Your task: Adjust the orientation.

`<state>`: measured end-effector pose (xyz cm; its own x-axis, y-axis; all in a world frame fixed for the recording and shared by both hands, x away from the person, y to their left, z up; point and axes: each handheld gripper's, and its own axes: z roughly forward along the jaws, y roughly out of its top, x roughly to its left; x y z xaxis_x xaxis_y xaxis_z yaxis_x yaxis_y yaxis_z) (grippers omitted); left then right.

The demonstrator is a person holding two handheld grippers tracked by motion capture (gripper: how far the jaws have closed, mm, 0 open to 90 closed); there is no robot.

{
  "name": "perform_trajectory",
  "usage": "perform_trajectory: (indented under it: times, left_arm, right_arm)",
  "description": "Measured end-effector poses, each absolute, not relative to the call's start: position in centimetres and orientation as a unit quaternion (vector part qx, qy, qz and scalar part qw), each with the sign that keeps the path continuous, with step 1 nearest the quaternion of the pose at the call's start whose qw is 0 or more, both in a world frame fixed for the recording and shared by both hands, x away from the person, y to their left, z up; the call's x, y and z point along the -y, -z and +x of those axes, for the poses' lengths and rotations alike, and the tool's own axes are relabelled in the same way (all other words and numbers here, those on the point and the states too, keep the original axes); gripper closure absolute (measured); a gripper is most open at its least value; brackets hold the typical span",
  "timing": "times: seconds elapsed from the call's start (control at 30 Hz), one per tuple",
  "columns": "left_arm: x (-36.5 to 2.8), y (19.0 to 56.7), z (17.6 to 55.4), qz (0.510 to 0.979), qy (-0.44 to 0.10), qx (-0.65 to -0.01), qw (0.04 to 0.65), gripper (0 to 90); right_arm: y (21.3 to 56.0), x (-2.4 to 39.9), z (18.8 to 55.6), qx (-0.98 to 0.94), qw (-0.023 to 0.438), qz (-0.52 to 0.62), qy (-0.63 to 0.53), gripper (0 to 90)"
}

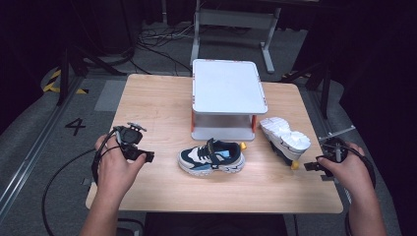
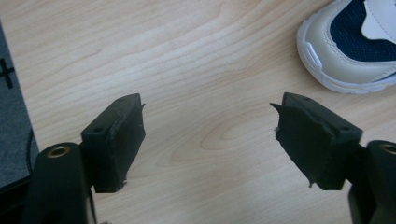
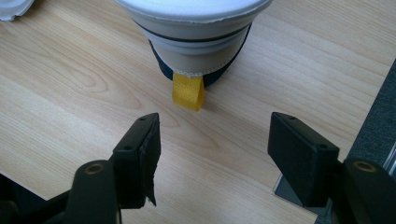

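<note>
A navy, white and light-blue sneaker (image 1: pixel 211 157) stands upright in the middle of the wooden table (image 1: pixel 147 108), its toe (image 2: pixel 348 44) at the upper right of the left gripper view. A second sneaker (image 1: pixel 285 138) lies overturned, white sole up, to its right; its heel with a yellow pull loop (image 3: pixel 187 91) faces my right gripper. My left gripper (image 1: pixel 146 156) hovers open over bare wood, left of the upright shoe. At the table's right edge my right gripper (image 1: pixel 309 167) is open, a short way behind the overturned shoe's heel, holding nothing.
A white two-tier stand (image 1: pixel 227 98) with orange posts sits at the back centre, just behind both shoes. Grey floor with cables and a painted 4 (image 1: pixel 75 126) surrounds the table. Bare wood lies at the front and the left back.
</note>
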<state>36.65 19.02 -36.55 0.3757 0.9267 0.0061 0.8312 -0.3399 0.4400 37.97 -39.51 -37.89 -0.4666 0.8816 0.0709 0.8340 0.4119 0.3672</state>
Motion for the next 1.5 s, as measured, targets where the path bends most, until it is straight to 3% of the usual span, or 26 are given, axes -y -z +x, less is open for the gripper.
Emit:
perform_trajectory:
  times: [0.1, 0.2, 0.33, 0.5, 1.23, 1.5]
  left_arm:
    - [-18.8, 36.3, 36.8, 0.813, -0.136, -0.537, 0.181, 25.8]
    - [-17.9, 36.0, 37.1, 0.820, -0.138, -0.529, 0.169, 33.9]
    - [-17.0, 35.6, 37.4, 0.821, -0.103, -0.529, 0.185, 38.3]
    - [-15.1, 34.6, 37.5, 0.832, -0.101, -0.514, 0.184, 46.9]
    - [-2.8, 33.1, 39.1, 0.882, -0.049, -0.401, 0.242, 44.5]
    - [-0.2, 33.7, 39.7, 0.886, -0.040, -0.388, 0.252, 44.5]
  right_arm:
    - [38.1, 39.5, 37.8, -0.837, 0.064, 0.514, -0.174, 35.5]
    - [38.1, 39.5, 37.6, -0.837, 0.062, 0.514, -0.175, 35.5]
    - [38.0, 39.7, 37.2, -0.835, 0.065, 0.516, -0.177, 35.5]
    - [38.0, 40.3, 36.8, -0.831, 0.067, 0.524, -0.175, 35.5]
    - [38.1, 39.9, 37.2, -0.835, 0.065, 0.517, -0.178, 35.3]
    - [38.1, 39.8, 37.2, -0.836, 0.065, 0.515, -0.178, 35.2]
